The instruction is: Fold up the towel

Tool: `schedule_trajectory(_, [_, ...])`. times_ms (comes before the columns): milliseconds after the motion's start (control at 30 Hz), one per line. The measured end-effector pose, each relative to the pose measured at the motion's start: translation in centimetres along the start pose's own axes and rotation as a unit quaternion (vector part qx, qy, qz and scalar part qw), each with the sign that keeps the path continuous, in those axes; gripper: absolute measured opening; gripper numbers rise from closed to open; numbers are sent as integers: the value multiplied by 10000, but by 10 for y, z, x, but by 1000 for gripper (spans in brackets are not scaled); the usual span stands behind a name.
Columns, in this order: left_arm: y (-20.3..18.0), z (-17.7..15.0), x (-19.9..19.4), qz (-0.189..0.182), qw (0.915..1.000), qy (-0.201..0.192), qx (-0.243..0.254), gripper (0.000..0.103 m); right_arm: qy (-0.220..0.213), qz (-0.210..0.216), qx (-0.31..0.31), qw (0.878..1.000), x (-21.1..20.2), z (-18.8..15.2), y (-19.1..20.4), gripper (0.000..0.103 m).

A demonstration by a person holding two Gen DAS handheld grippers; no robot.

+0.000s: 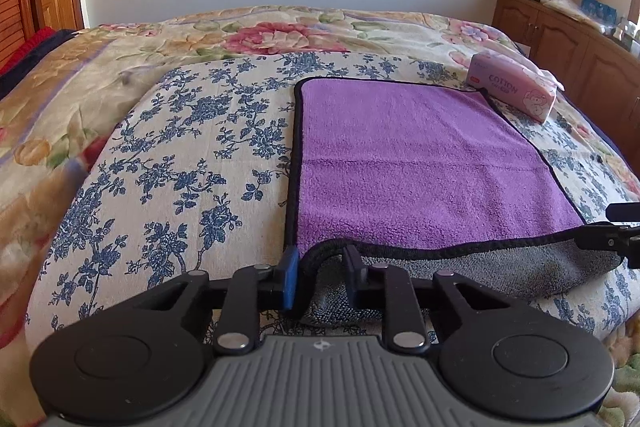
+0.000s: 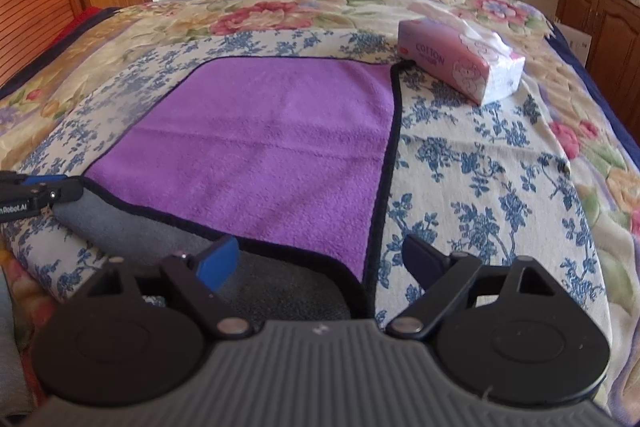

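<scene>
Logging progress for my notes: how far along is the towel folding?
Done: nothing folded; the towel lies mostly flat, purple side up, on the bed. In hand: the left gripper pinches its near left corner, grey underside showing; the right gripper has jaws open around the near right corner. Left: grip, lift, fold over.

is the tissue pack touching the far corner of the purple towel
Touching. In the right wrist view, the towel has its far right corner running up against the base of the tissue pack, no sheet visible between them; the left wrist view agrees.
</scene>
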State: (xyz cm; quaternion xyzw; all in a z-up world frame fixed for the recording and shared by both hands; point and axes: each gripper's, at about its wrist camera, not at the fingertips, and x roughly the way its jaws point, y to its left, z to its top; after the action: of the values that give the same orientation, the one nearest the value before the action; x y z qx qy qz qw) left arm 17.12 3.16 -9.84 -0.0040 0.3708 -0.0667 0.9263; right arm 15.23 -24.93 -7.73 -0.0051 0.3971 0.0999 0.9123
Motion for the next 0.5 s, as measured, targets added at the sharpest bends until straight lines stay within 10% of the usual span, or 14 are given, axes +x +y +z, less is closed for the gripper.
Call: schedule_trajectory(500, [3, 1, -1, -51, 10000, 24, -20, 18, 483, 365, 183, 9980, 2, 0, -10, 68])
